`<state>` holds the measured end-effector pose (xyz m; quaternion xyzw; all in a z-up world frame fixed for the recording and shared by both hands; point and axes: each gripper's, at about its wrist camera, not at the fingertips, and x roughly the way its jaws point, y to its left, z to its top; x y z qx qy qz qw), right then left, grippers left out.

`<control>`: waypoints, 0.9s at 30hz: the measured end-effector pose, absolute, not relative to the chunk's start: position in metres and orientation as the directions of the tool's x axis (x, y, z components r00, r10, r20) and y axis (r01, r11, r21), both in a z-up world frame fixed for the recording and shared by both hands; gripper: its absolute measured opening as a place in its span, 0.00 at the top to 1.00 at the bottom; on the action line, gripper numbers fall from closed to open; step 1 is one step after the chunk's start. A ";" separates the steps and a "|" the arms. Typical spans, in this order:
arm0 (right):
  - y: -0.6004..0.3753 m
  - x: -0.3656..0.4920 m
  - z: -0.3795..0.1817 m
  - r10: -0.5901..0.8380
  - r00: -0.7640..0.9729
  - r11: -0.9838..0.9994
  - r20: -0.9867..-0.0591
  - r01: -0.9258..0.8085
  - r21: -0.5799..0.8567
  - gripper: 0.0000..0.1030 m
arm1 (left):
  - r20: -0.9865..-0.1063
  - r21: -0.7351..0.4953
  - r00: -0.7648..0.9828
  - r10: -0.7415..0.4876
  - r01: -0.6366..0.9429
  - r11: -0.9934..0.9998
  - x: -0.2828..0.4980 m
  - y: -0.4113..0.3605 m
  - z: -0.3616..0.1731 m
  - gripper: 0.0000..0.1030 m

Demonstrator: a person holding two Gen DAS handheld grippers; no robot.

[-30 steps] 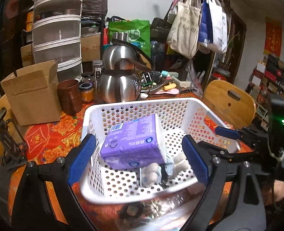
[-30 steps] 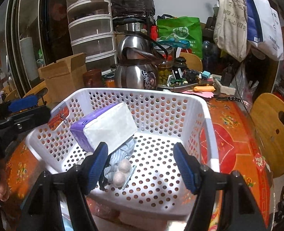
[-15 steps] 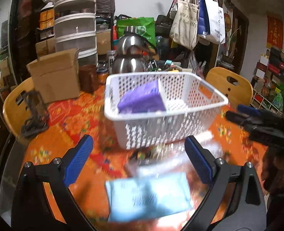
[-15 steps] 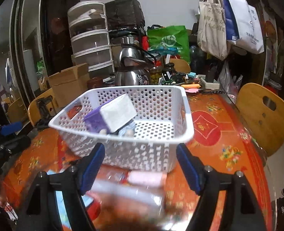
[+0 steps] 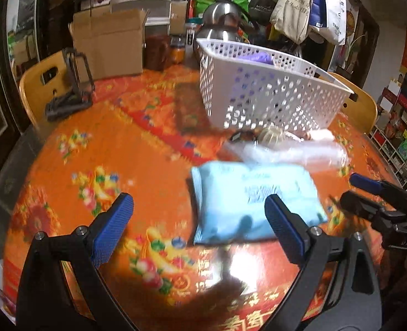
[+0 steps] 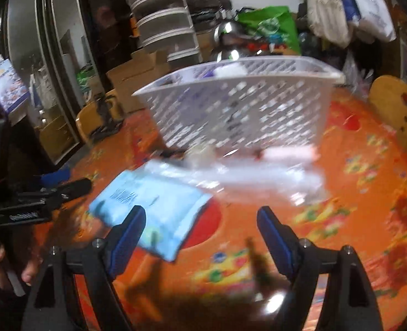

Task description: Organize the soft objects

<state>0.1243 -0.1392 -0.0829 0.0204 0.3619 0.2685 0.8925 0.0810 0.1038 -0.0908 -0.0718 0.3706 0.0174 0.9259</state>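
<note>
Both views are motion-blurred. The left gripper (image 5: 199, 222) is held with jaws spread wide, nothing between the blue pads; it hangs above the orange flowered tablecloth (image 5: 98, 162). The right gripper (image 6: 200, 230) is likewise spread wide and empty.

A light blue soft pack (image 5: 254, 202) is laid flat on the cloth, near the right-hand pad of the left gripper; in the right wrist view the same pack (image 6: 153, 207) is seen just beyond that gripper's left-hand pad. Beyond the pack, a clear plastic bag (image 5: 291, 154) is seen crumpled on the cloth, touching or overlapping the pack's far edge; contents cannot be made out.

Behind the bag a white perforated basket (image 5: 261, 93) is set on the table, with a purple pack (image 5: 258, 56) showing above its rim. A cardboard box (image 5: 108, 42) and a steel kettle (image 5: 221, 22) are noted behind the basket. Wooden chairs (image 5: 39, 82) are placed around the table.
</note>
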 end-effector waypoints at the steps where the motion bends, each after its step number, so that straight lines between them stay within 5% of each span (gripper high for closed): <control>1: -0.136 0.123 -0.087 0.504 0.576 0.848 -0.643 -0.472 0.241 0.20 | -0.690 -0.118 0.723 -0.027 -0.075 0.990 0.080 0.104 -0.095 0.08; 7: -0.107 0.113 -0.103 0.516 0.523 0.826 -0.678 -0.514 0.231 0.23 | -0.701 -0.114 0.710 -0.066 -0.020 0.993 0.081 0.100 -0.116 0.08; 13: -0.089 0.113 -0.107 0.498 0.495 0.816 -0.711 -0.546 0.192 0.40 | -0.685 -0.047 0.727 -0.053 0.029 0.998 0.082 0.077 -0.115 0.08; 21: -0.088 0.120 -0.112 0.500 0.471 0.812 -0.727 -0.547 0.204 0.54 | -0.687 -0.066 0.716 -0.123 0.106 0.992 0.082 0.067 -0.119 0.40; 27: -0.088 0.121 -0.112 0.507 0.460 0.804 -0.729 -0.558 0.207 0.62 | -0.682 -0.062 0.719 -0.130 0.120 0.991 0.082 0.066 -0.120 0.50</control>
